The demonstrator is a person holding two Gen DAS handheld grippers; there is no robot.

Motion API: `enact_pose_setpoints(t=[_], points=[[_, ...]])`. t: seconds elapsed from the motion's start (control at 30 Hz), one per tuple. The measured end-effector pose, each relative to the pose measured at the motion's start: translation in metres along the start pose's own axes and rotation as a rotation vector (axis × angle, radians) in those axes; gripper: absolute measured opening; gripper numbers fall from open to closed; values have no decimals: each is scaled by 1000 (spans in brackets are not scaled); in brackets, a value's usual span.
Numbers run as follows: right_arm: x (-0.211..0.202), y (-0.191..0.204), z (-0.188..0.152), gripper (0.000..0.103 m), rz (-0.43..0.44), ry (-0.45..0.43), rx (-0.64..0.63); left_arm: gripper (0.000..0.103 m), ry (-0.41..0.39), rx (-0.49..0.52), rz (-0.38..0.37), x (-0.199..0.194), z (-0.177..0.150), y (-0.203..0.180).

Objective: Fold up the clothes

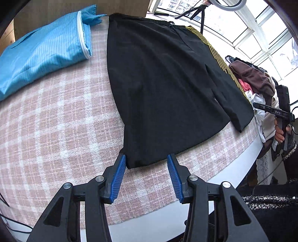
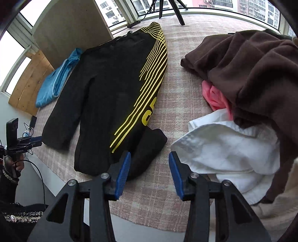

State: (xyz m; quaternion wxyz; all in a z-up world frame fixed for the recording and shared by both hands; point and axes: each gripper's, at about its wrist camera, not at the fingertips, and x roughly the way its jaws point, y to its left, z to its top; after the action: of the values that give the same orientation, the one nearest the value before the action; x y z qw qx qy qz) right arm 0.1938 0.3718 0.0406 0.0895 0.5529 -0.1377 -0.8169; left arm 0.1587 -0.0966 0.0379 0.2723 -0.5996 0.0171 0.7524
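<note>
Black trousers (image 1: pixel 163 83) with yellow stripes down one side lie flat on the pink plaid table (image 1: pixel 55 121). My left gripper (image 1: pixel 146 158) is open at the near edge, and the hem of one trouser leg lies on the cloth between its blue pads without being pinched. In the right wrist view the same trousers (image 2: pixel 115 89) show their yellow lines and lettering. My right gripper (image 2: pixel 150 154) stands open just over the other leg's hem, whose black cloth lies by its left finger (image 2: pixel 123 173).
A folded blue garment (image 1: pixel 42 54) lies at the table's far left. A pile of brown (image 2: pixel 251 65), pink (image 2: pixel 214 96) and white (image 2: pixel 232 149) clothes fills the right side. The table's pale front edge (image 1: pixel 186 210) runs close under the grippers. A tripod (image 1: pixel 201 13) stands by the windows.
</note>
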Motion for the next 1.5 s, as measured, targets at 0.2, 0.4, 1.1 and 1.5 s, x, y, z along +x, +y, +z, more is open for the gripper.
enact_pose_setpoints(t=[0.2, 0.4, 1.1, 1.5], points=[[18, 3, 1, 40, 20, 8, 19, 1, -13, -20, -56, 6, 3, 0], [3, 14, -7, 3, -48, -26, -10, 0, -48, -37, -91, -18, 3, -1], [89, 226, -19, 30, 31, 29, -522, 14, -6, 40, -10, 6, -3, 6], [24, 187, 14, 41, 278, 154, -242, 17, -38, -22, -101, -66, -1, 14]])
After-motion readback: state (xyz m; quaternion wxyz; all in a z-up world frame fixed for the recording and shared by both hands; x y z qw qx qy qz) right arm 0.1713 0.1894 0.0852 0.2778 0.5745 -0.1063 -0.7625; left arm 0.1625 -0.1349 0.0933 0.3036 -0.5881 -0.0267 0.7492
